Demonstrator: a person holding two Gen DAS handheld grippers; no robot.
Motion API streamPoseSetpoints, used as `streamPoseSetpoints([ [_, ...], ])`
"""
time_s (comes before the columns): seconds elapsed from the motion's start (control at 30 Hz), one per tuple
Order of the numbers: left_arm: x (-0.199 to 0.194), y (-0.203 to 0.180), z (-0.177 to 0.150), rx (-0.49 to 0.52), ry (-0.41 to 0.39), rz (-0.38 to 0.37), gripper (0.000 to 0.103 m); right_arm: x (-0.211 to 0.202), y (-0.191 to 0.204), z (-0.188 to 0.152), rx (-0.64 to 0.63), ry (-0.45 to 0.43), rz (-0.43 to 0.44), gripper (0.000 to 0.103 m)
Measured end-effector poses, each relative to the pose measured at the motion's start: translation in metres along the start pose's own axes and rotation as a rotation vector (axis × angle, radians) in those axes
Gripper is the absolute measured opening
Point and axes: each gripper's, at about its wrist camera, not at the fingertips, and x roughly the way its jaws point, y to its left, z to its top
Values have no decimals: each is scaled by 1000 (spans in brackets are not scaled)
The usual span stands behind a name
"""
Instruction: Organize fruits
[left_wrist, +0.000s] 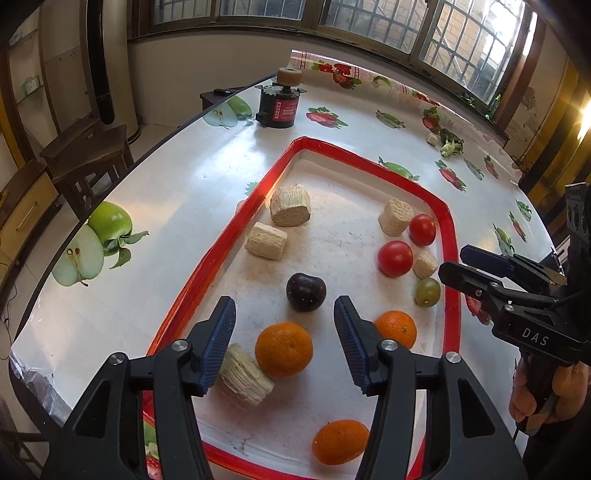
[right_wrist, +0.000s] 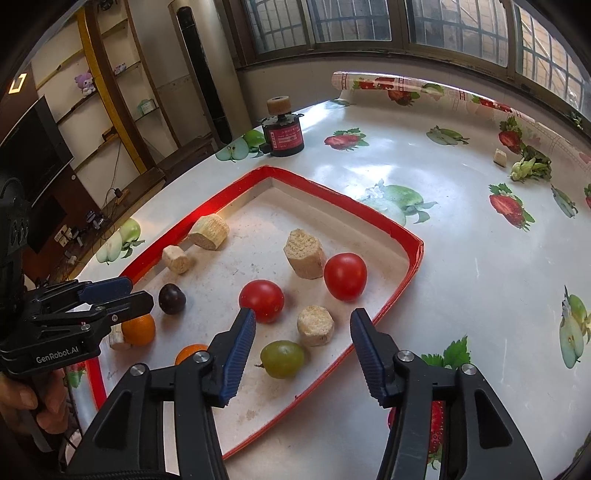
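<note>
Fruit sits sorted by kind in the red-rimmed tray (left_wrist: 207, 258) as my left tongs (left_wrist: 284, 332) and right tongs (right_wrist: 301, 343) hang half-open and empty above it.

Bright window (left_wrist: 369, 22) daylight, glare on the table (right_wrist: 388, 173), fisheye-bent edges.

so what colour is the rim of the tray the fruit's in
Red; the tray rim shows best in the right wrist view.

3 oranges (left_wrist: 283, 349), 2 tomatoes (left_wrist: 395, 258), 1 plum (left_wrist: 306, 292), 1 grape (left_wrist: 427, 292)
</note>
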Motion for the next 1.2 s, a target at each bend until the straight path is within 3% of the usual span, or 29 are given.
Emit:
streamPoseSetpoints([
  [0.17, -18, -5, -13, 8, -30, 3, 55, -15, 2, -8, -51, -18, 24, 69],
  [0.27, -28, -7, -22, 9, -47, 9, 70, -23, 5, -15, -94, -25, 25, 72],
  [0.43, -42, -13, -37, 34, -74, 39, 72, -34, 6, -27, -159, -36, 48, 85],
  [0.87, -84, -32, -62, 106, -197, 91, 72, -60, 24, -61, -402, -30, 181, 88],
  [1.0, -95, -32, -67, 97, -233, 91, 83, -65, 31, -72, -481, -29, 172, 88],
  [1.2, -98, -38, -77, 124, -238, 97, 83, -74, 38, -86, -550, -25, 229, 88],
])
